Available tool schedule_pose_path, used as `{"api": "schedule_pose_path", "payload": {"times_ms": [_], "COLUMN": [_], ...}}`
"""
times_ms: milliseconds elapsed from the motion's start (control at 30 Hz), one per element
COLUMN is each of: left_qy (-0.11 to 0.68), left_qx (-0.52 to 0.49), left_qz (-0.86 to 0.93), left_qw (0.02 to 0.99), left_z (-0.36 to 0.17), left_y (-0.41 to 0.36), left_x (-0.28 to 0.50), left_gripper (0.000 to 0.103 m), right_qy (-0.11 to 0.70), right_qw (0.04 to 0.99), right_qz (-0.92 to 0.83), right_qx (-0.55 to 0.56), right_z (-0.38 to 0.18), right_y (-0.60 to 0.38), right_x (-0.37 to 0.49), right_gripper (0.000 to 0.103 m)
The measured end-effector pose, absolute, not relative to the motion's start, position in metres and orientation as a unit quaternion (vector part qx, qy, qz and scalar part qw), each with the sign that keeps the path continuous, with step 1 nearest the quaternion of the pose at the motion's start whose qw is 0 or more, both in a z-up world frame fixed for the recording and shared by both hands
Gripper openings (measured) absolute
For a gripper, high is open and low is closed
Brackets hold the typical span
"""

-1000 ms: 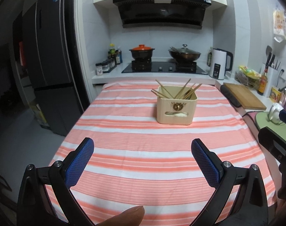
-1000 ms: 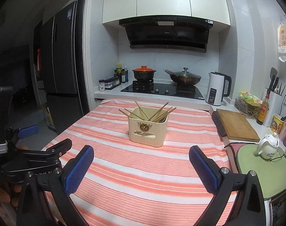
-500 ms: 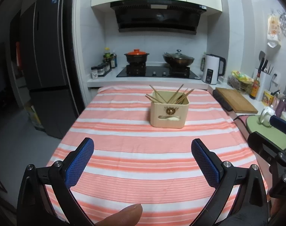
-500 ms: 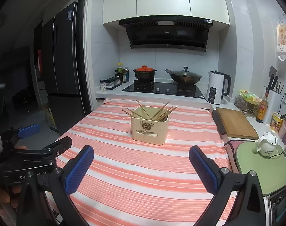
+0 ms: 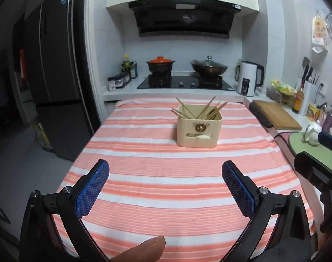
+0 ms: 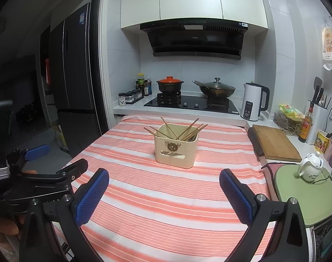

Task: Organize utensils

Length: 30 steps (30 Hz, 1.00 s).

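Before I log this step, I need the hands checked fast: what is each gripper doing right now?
Left gripper: open, holding nothing, over the striped tablecloth.
Right gripper: open, holding nothing.

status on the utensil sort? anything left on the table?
Looks done: the chopsticks stand in the beige holder, and no loose utensils show on the striped cloth. In hand: nothing; left gripper and right gripper are open and empty. Left: nothing visible, though the chopsticks lean untidily.
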<state>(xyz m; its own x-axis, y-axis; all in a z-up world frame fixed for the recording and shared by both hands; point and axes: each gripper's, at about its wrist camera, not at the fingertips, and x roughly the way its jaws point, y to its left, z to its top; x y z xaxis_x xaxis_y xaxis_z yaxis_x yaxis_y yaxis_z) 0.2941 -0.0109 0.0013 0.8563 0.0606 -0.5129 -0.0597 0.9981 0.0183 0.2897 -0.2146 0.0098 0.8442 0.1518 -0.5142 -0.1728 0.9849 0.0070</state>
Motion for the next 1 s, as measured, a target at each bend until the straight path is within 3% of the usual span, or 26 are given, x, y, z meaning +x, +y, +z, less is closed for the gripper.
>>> {"api": "schedule_pose_path", "payload": {"times_ms": [1000], "left_qy": [0.271], "left_qx": [-0.003], "left_qz": [0.026], "left_qw": [0.962], "left_z": [0.0027], "left_y": [-0.0106], "left_x": [0.2949], "left_gripper": [0.103], "right_qy": [0.271], "right_qw": [0.958], "right_qz": [0.095], "right_qx": [-0.026], "right_z": [0.0126], "right_y": [-0.2049], "right_x": [0.286], "right_gripper": [0.103]}}
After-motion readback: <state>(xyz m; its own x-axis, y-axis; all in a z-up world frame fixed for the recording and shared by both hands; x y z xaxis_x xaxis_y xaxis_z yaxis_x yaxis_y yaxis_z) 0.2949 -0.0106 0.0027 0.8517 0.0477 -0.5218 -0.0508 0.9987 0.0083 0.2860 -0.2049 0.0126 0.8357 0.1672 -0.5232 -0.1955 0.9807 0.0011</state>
